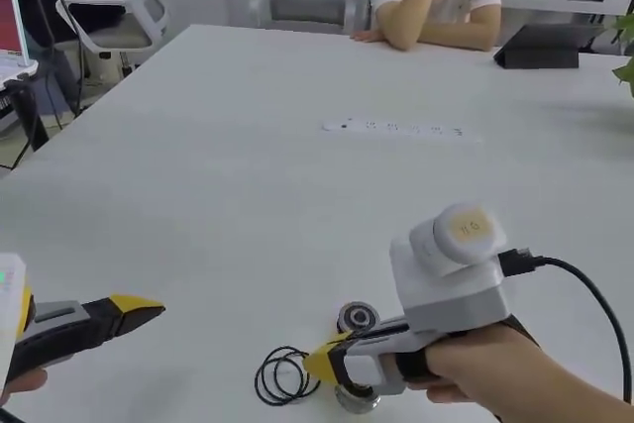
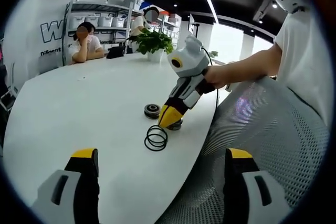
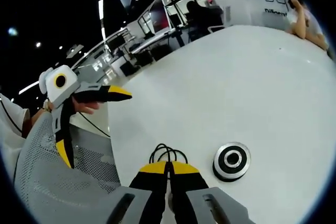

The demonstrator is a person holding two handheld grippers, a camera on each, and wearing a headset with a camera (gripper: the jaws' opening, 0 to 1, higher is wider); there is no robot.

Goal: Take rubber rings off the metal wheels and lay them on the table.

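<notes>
White table (image 1: 297,146), rubber rings (image 1: 285,375) lying flat near its edge.
Head view: clenched right gripper (image 1: 322,362) beside them; metal wheel (image 1: 358,318) flat, hub up. Left gripper view: left gripper (image 2: 161,153) splayed wide. Right gripper view: rings just past the pressed-together tips.

Head view looks down across the table (image 1: 248,146), while the 2 low gripper views face each other over the rubber rings (image 2: 156,138).

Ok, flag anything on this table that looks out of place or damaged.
Nothing stands out. The rubber rings lie in a loose overlapping bunch near the edge of the table, beside a metal wheel; nothing looks broken or spilled.
</notes>
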